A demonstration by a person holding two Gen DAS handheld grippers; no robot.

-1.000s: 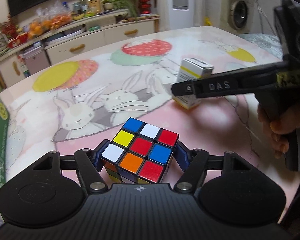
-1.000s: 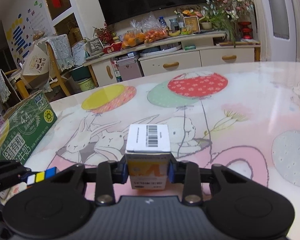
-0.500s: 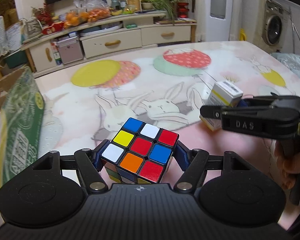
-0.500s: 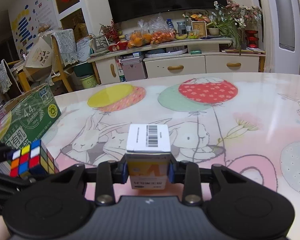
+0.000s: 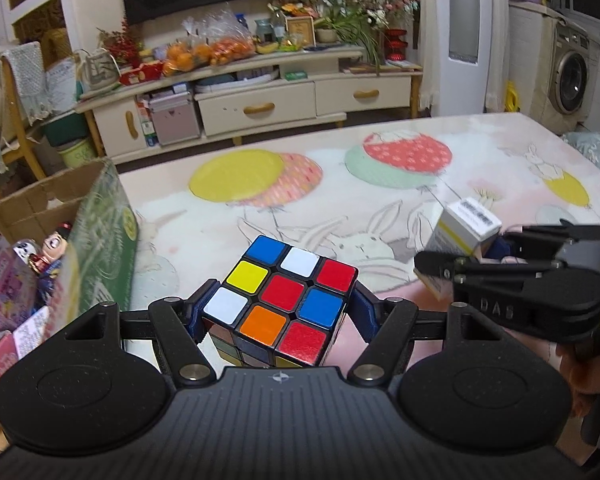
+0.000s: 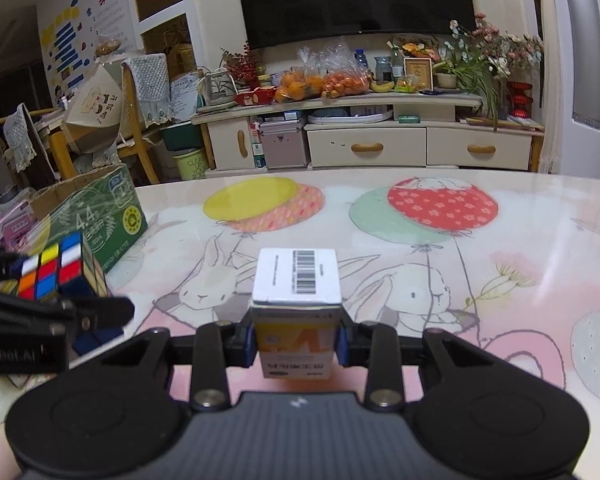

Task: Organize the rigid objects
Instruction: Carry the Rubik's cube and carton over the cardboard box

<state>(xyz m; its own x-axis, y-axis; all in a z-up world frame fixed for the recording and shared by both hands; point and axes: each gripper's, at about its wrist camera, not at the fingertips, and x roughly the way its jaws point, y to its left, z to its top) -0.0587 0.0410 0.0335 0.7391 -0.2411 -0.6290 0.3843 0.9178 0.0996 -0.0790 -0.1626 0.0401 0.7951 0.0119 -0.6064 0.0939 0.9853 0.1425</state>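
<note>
Standing at the left edge of the table [image 6: 520,216], a green cardboard box [image 5: 100,236] lies open with toys [image 5: 40,256] and pink packets inside it. Just right of the box, the left gripper [image 5: 278,312] is clamped on a puzzle cube [image 5: 284,296], held clear of the tabletop. Right of the cube and near it, the right gripper [image 6: 296,340] is clamped on a small white and yellow carton [image 6: 298,304] with a barcode on top, also lifted off the surface. Beyond both, the balloon-and-rabbit tablecloth is bare out to the far edge. Past that edge stands a low cabinet [image 6: 364,140] with bagged oranges [image 6: 320,80] on it.
</note>
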